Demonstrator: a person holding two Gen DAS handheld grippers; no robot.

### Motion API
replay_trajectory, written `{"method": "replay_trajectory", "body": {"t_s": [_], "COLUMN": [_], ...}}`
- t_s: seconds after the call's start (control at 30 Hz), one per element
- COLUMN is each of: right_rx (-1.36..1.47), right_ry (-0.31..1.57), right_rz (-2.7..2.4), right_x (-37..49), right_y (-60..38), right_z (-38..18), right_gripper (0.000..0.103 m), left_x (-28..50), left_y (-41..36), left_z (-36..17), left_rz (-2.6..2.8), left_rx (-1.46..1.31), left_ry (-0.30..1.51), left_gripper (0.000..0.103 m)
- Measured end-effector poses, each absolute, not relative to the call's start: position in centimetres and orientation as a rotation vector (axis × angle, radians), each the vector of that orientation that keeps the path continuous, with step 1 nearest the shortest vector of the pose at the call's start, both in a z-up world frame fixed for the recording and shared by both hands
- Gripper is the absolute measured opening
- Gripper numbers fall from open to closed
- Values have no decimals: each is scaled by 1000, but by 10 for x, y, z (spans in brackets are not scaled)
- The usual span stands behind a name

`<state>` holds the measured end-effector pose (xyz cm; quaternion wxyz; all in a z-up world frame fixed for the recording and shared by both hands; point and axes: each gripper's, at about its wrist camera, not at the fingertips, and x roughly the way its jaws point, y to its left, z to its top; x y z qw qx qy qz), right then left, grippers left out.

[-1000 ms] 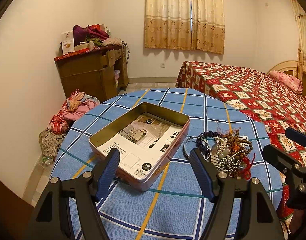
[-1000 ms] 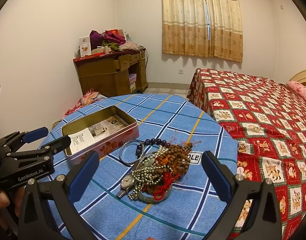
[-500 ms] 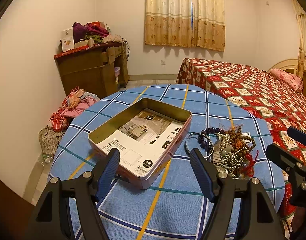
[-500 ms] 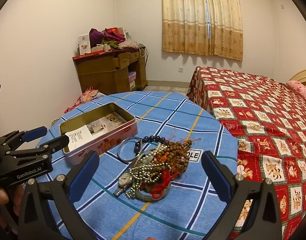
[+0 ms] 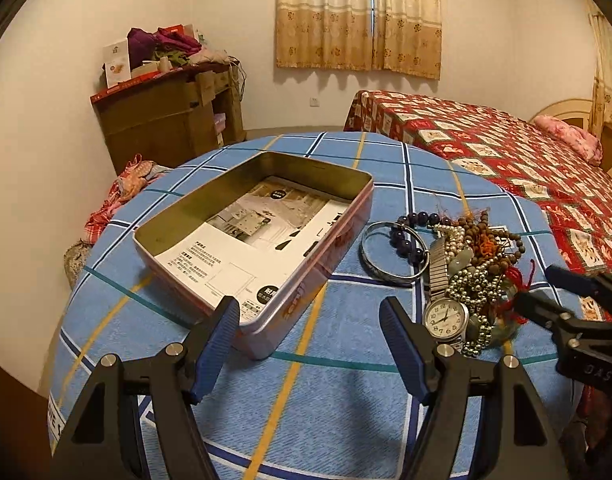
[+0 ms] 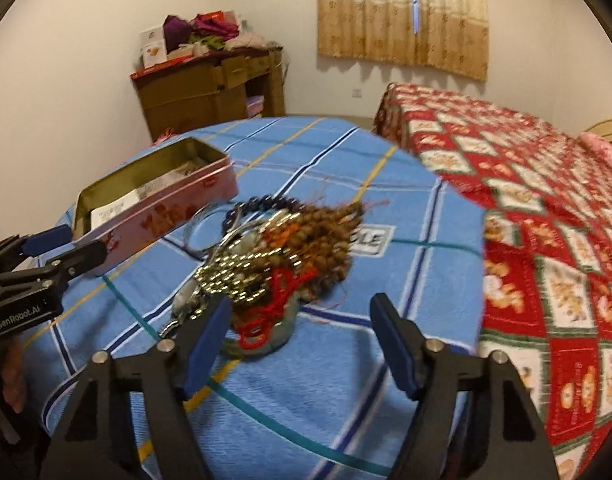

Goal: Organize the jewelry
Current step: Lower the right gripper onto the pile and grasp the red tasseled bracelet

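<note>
Right tongs [image 6: 299, 344], closing but empty, near jewelry pile [image 6: 281, 252] beside tin [image 6: 153, 204]

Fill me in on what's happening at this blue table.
A person holds a two-finger gripper in each hand over the blue checked tablecloth. The right gripper, jaws just narrowing with nothing between them, is at the tangled heap of bead strings and bracelets. The left gripper is open near the open pink metal tin, which holds only printed paper.
</note>
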<state>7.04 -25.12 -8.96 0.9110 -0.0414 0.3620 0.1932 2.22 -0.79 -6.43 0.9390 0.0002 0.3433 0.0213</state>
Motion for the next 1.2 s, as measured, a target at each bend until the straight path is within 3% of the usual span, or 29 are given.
{"method": "replay_trajectory", "body": {"t_s": [0.17, 0.23, 0.47, 0.63, 0.7, 0.73, 0.97, 1.13, 1.2], "right_rx": [-51, -35, -18, -58, -54, -34, -32, -81, -72], "right_ry": [779, 752, 681, 758, 785, 782, 732, 716, 727], "right_rz": [461, 469, 470, 450, 440, 444, 436, 460, 483], "right_x": [75, 72, 66, 78, 81, 82, 81, 80, 81], "right_y": [-248, -252, -260, -259, -261, -264, -271, -263, -263], "right_z": [-99, -95, -78, -91, -96, -96, -87, -84, -85], "right_gripper": [17, 14, 14, 15, 29, 43, 39, 15, 12], "left_x": [21, 21, 21, 23, 25, 26, 28, 31, 33], "left_y": [-8, -11, -25, -29, -30, -30, -37, -45, -49], "left_z": [-63, -61, -61, -64, -66, -66, -68, -68, -67], "left_rz": [29, 20, -23, -26, -25, -27, -47, -69, -82], "left_rx": [-9, -5, 23, 36, 39, 38, 57, 71, 81], "left_ry": [698, 695, 693, 701, 708, 711, 720, 728, 728], "left_gripper": [72, 72, 72, 72, 72, 72, 72, 72, 72]}}
